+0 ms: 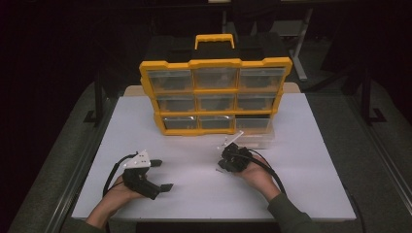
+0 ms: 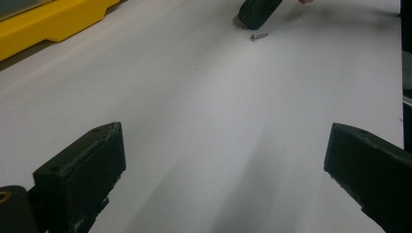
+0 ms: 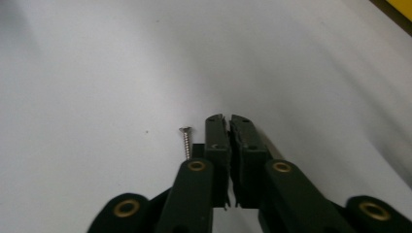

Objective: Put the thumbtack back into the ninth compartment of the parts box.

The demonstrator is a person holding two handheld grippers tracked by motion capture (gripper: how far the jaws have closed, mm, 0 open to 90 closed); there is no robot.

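1. Low over the white table (image 1: 301, 145), the right gripper (image 3: 228, 119) points its two black jaws pressed together with nothing between them, as its own view shows.
2. Just beside those closed jaws, on their left in the right gripper view, a small silver screw (image 3: 186, 141) lies flat on the table, head away from the camera; whether it touches the jaw cannot be told.
3. From the high view, the right hand (image 1: 257, 174) cradles that gripper from below, palm up, with a dark green sleeve (image 1: 289, 213) running to the bottom edge and a black cable (image 1: 272, 170) looping beside the wrist.
4. On the near-left part of the table, the left gripper (image 1: 163, 174) holds its jaws spread wide, nothing between them; in its own view bare table shows between the two black blocks.
5. The left hand (image 1: 114, 196) grips it from behind, forearm angled in from the bottom edge, the grey three-cornered plate (image 1: 138, 160) facing up.
6. Far across the left gripper view, the screw sits near the other gripper's tip.
7. Behind both grippers stands a yellow organiser (image 1: 216, 94) with three rows of clear drawers and a yellow handle on top; a clear drawer (image 1: 257, 138) lies on the table at its lower right.
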